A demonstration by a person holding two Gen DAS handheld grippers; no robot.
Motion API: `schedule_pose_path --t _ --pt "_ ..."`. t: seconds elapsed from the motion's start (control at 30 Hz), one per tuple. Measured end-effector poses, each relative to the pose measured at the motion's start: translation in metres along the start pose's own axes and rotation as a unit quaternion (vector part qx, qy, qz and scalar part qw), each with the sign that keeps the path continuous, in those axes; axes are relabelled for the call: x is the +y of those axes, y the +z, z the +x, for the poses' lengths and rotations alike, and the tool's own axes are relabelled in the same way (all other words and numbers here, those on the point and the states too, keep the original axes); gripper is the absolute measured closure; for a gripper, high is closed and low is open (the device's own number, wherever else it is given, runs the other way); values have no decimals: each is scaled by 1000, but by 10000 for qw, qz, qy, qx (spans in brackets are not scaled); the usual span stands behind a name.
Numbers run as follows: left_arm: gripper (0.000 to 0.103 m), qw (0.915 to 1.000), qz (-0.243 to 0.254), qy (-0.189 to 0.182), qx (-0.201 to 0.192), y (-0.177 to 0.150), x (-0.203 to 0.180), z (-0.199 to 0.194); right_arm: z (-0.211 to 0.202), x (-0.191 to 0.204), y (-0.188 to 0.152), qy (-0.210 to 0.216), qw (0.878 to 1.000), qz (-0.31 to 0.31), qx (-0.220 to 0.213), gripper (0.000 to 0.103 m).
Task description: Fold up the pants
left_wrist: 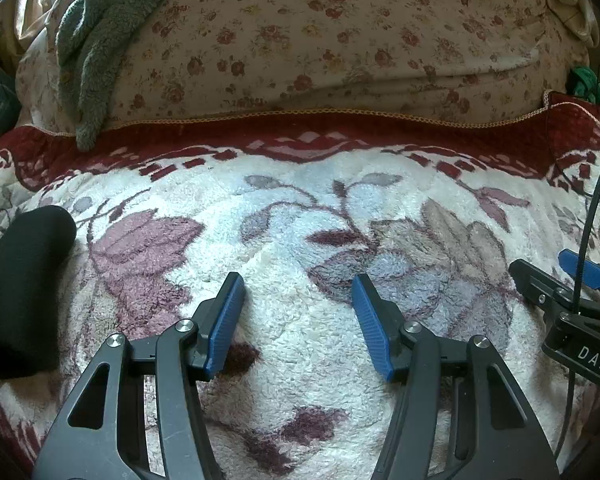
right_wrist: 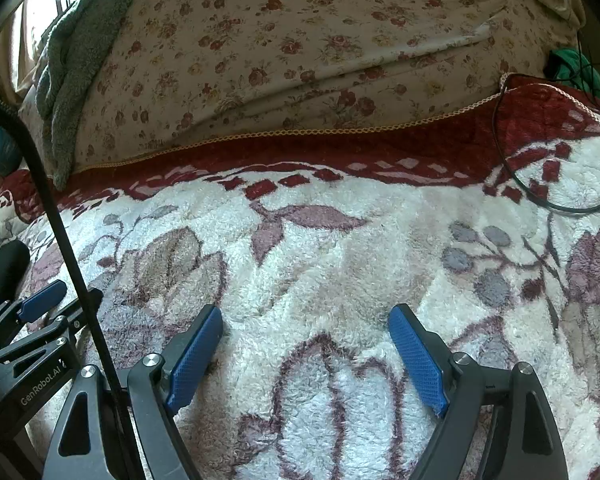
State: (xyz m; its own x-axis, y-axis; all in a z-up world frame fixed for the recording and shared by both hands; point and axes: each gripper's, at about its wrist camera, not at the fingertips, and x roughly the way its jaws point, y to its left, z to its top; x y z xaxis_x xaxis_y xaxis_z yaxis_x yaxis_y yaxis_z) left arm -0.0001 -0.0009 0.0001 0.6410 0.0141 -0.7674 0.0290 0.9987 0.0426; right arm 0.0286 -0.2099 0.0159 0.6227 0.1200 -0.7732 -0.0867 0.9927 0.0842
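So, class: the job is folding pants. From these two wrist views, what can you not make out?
- Black garment: cut off by the left edge in the left wrist view, so its shape and whether it is the pants stay unknown.
- Same garment in the right wrist view: a sliver behind the left gripper.
- Green item: partly hidden behind the red-bordered blanket.

Your two claws hover side by side over the bed's blanket [left_wrist: 300, 240], left claw [left_wrist: 298, 288] beside right claw [right_wrist: 306, 320]. The pants [left_wrist: 16, 288] lie at the blanket's left edge. Behind it rises the quilt [left_wrist: 340, 40], a towel [left_wrist: 96, 40] draped on its left end.
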Motion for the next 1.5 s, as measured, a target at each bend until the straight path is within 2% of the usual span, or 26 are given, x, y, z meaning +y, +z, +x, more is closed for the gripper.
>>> schedule_pose_path --t 1.5 --pt "47 10000 -2 -2 4 2 10 1 0 0 1 -6 10000 -6 1 19"
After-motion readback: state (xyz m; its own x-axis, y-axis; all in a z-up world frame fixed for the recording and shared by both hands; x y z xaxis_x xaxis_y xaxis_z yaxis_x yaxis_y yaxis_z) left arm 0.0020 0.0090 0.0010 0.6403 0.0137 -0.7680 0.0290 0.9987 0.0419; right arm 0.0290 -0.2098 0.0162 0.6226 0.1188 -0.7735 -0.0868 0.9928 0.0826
